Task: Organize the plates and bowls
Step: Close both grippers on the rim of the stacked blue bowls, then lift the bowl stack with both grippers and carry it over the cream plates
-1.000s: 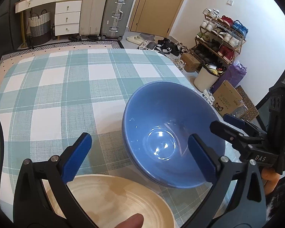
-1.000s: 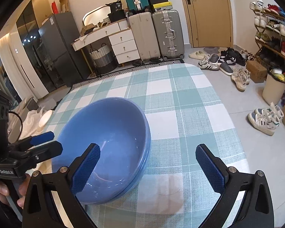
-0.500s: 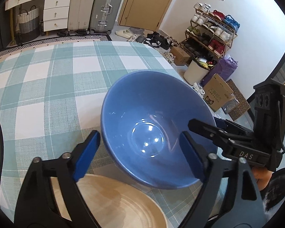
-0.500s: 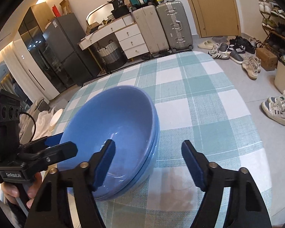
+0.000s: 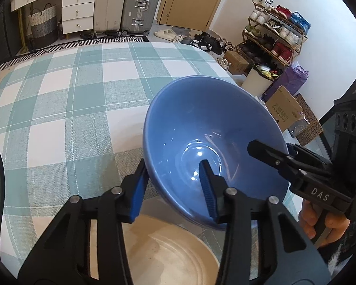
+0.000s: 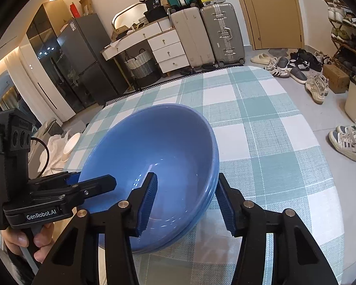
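A large blue bowl [image 5: 201, 118], apparently two stacked bowls [image 6: 168, 142], sits on the checked tablecloth. My left gripper [image 5: 175, 185] straddles the bowl's near-left rim, one finger outside, one inside, closed on it. My right gripper [image 6: 189, 197] straddles the opposite rim the same way, closed on it. Each gripper shows in the other's view: the right gripper [image 5: 296, 166] and the left gripper [image 6: 66, 190]. A cream plate [image 5: 168, 258] lies right in front of the bowl under my left gripper.
The table [image 5: 83, 90] has a green-and-white checked cloth; its right edge drops to the floor with shoes [image 6: 346, 140] and a white bin [image 5: 258, 83]. A small white dish [image 6: 71, 142] lies at the left beyond the table.
Both grippers moved in from open and apart to the bowl's rim and closed on it from opposite sides. The bowl has stayed about where it was.
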A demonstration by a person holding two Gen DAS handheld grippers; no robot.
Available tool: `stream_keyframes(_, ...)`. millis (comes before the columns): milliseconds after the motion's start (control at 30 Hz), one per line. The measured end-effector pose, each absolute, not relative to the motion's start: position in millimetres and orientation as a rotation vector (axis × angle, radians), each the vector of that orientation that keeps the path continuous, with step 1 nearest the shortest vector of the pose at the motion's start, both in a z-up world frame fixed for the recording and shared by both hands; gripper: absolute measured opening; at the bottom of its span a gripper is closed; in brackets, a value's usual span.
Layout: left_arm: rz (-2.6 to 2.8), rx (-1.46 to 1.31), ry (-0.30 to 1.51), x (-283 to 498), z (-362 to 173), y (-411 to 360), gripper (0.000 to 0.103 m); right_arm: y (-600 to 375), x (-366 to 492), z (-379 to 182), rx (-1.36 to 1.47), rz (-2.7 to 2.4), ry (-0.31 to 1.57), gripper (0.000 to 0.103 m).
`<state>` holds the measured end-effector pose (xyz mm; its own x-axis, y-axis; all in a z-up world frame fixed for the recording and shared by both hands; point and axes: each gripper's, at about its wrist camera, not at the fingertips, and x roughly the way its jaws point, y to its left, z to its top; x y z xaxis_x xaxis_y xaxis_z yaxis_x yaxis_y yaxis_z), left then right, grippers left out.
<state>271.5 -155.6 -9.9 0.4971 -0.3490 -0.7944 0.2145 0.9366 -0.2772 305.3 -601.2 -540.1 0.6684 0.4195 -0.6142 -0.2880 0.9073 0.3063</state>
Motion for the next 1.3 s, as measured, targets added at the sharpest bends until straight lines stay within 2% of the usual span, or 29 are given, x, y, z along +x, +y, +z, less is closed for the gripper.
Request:
stream_keyframes(667, -0.320, -0.133, 0.969, 264, 1, -155, 0.036, -598, 294, -528, 0.179, 0.381, 0.712, 0.052)
stream_keyframes(1300, -0.310, -0.137, 0.865, 206, 64, -138, 0.036, -585, 246, -481, 0.149, 0.394, 0.625, 0.052)
